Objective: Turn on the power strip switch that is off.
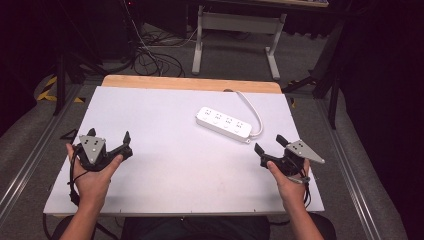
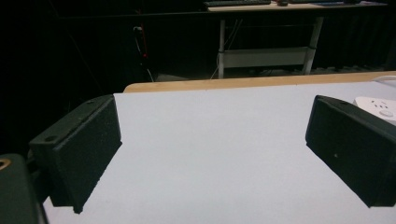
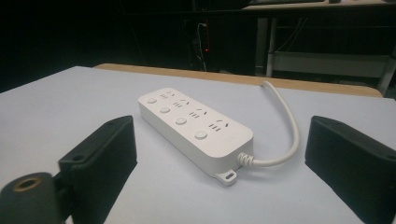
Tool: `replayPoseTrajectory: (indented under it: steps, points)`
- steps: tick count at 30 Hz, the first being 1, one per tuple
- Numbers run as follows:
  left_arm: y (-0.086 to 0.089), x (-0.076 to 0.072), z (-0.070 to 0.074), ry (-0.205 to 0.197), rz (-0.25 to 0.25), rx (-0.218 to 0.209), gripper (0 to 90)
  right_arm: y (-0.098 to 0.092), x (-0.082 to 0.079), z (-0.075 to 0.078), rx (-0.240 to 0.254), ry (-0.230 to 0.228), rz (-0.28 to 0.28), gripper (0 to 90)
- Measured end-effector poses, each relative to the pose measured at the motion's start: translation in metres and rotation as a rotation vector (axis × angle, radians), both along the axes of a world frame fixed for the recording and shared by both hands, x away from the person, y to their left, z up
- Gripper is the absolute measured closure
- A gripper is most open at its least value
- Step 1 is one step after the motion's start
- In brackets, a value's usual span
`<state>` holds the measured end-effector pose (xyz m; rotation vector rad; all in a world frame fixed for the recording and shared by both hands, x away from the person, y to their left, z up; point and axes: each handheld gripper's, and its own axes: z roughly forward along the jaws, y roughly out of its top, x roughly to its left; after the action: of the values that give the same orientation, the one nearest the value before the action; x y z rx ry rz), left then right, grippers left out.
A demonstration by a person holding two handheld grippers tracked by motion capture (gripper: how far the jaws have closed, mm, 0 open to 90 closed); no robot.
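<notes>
Held in the person's right hand (image 1: 291,186) at the near right of the white table (image 1: 165,175), the right gripper (image 1: 270,144) is seen with its jaws spread wide and nothing between them. It is pointed toward the white power strip (image 1: 223,122), which is laid flat on the far right part of the table, slanted so that one end is farther and to the left and the other nearer and to the right. In the right gripper view the power strip (image 3: 194,131) is seen beyond and between the two black jaws, apart from both, with four round buttons and four socket groups along its top face. A white cable (image 1: 252,112) is attached at the strip's nearer end and is curved round to the far edge of the table, where a strip of bare wood (image 1: 190,82) is exposed. At the near left of the table the left gripper (image 1: 109,140) is held in the left hand (image 1: 92,177), its jaws likewise spread with only bare table between them. In the left gripper view a corner of the power strip (image 2: 380,106) is glimpsed past the right-hand jaw. Both grippers are kept well apart from each other and from the strip.
</notes>
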<state>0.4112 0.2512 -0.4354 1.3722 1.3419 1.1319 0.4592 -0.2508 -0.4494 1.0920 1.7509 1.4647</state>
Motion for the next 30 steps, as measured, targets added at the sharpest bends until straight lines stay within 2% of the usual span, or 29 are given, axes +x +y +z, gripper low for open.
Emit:
replayPoseTrajectory:
  steps: [2, 6, 9, 13, 14, 19, 22, 23, 25, 29, 30]
  points:
    - [-0.0004, 0.0001, -0.0001, -0.003, 0.000, -0.001, 3.9, 0.0001, -0.0002, 0.0001, 0.002, -0.002, 0.003, 13.2]
    - [-0.0002, 0.0000, 0.0000, -0.004, 0.002, 0.000, 4.3, -0.0002, -0.0011, 0.0011, -0.003, -0.006, 0.013, 25.7]
    - [0.0002, -0.0002, 0.0001, -0.005, 0.002, 0.000, 4.5, -0.0006, -0.0012, 0.0015, -0.005, -0.007, 0.010, 30.9]
    - [0.0003, -0.0001, 0.0001, -0.005, 0.002, -0.002, 4.5, -0.0007, -0.0012, 0.0016, -0.008, -0.008, 0.010, 34.1]
    - [0.0003, 0.0000, 0.0001, -0.004, 0.001, -0.002, 4.5, -0.0004, -0.0013, 0.0017, -0.011, -0.006, 0.014, 38.6]
    - [0.0000, 0.0003, 0.0000, -0.001, -0.003, 0.002, 4.8, 0.0008, -0.0014, 0.0017, -0.018, -0.006, 0.022, 42.5]
    - [-0.0003, 0.0003, -0.0001, -0.001, -0.007, 0.001, 5.0, 0.0012, -0.0023, 0.0022, -0.021, -0.005, 0.043, 53.8]
    - [-0.0005, 0.0003, -0.0001, -0.001, -0.008, -0.001, 5.0, 0.0012, -0.0023, 0.0022, -0.021, -0.005, 0.043, 53.8]
    - [-0.0006, 0.0002, -0.0002, 0.000, -0.009, 0.002, 5.3, 0.0020, -0.0032, 0.0030, -0.039, -0.013, 0.064, 63.6]
    - [-0.0008, 0.0002, -0.0003, 0.002, -0.012, 0.000, 5.3, 0.0049, -0.0051, 0.0048, -0.068, -0.034, 0.092, 75.4]
    - [-0.0008, 0.0002, -0.0003, 0.001, -0.012, 0.000, 5.3, 0.0049, -0.0051, 0.0048, -0.068, -0.034, 0.092, 75.4]
